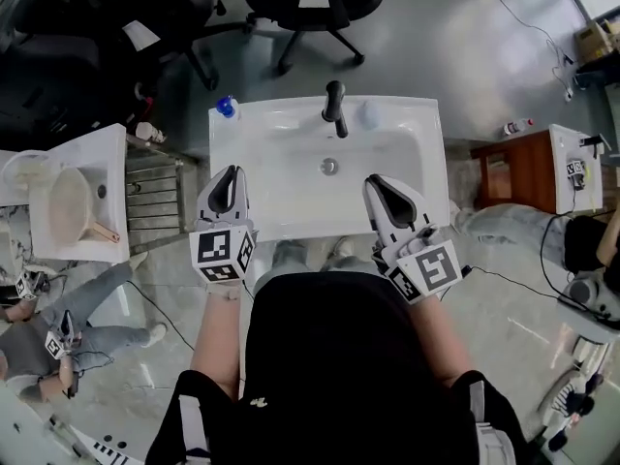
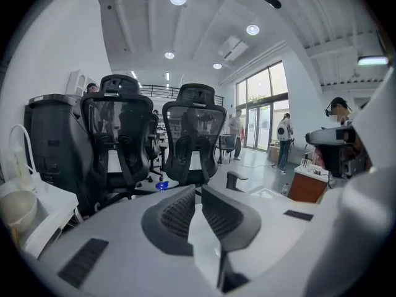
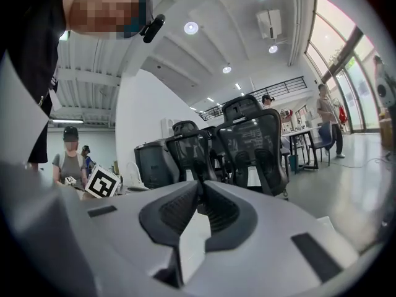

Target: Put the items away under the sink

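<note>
A white sink [image 1: 281,201] with a black tap [image 1: 335,107] stands before me. On its back left corner sits a blue-capped bottle [image 1: 226,108], seen small past the jaws [image 2: 162,185]. A pale clear item [image 1: 368,115] lies on the back rim right of the tap. My left gripper [image 1: 229,174] hovers over the sink's front left, jaws shut and empty [image 2: 195,189]. Over the front right, my right gripper [image 1: 380,184] is likewise shut on nothing [image 3: 200,187]. Both point up and away. The space under the sink is hidden.
Black office chairs [image 1: 310,3] stand behind the sink. A second white counter [image 1: 82,231] with a beige bowl [image 1: 70,206] is at left. A wooden cabinet [image 1: 513,172] is at right. People sit on the floor at lower left [image 1: 68,332] and right [image 1: 591,250].
</note>
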`<state>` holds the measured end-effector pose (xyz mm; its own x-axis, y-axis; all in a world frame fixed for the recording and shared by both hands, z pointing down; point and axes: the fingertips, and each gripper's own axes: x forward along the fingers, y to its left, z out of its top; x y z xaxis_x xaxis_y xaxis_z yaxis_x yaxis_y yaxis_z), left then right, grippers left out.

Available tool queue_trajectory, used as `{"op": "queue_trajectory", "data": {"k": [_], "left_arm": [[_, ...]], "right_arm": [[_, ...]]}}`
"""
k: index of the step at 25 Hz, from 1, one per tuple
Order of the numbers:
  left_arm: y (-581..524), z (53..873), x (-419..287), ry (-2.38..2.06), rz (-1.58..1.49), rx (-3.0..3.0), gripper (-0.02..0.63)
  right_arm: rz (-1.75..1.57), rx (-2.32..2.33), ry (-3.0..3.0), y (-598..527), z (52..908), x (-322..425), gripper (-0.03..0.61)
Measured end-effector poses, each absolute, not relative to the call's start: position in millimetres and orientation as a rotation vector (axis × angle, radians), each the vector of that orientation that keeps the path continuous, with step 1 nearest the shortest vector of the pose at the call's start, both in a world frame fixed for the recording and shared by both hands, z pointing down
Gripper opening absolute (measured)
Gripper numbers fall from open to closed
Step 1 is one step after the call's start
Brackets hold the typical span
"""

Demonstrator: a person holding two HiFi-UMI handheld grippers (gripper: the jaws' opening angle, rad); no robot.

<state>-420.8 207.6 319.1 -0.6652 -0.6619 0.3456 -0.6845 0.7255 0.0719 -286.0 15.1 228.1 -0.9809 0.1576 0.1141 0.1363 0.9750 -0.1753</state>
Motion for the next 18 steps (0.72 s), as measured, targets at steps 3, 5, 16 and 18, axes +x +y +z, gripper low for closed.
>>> {"op": "queue_trajectory", "data": {"k": [3,5,16,18], "left_arm": [[215,337,-449,-2.561,0.082,1.057,0.028],[217,349,-467,-2.541,0.078,1.065,0.031],[211,423,-534,-2.413,0.112,1.079,0.150],[208,434,-544,-2.400,0.118,1.074,0.169]], "right_arm": [[0.231,-0.159,-2.984,24,232,-297,0.044],[0.223,-0.112,-2.972,27,233,-302,0.044],[0.157,0.144,-2.895,33,244,-305,0.044],[0.158,0.188,-2.880,32,247,-305,0.044]]}}
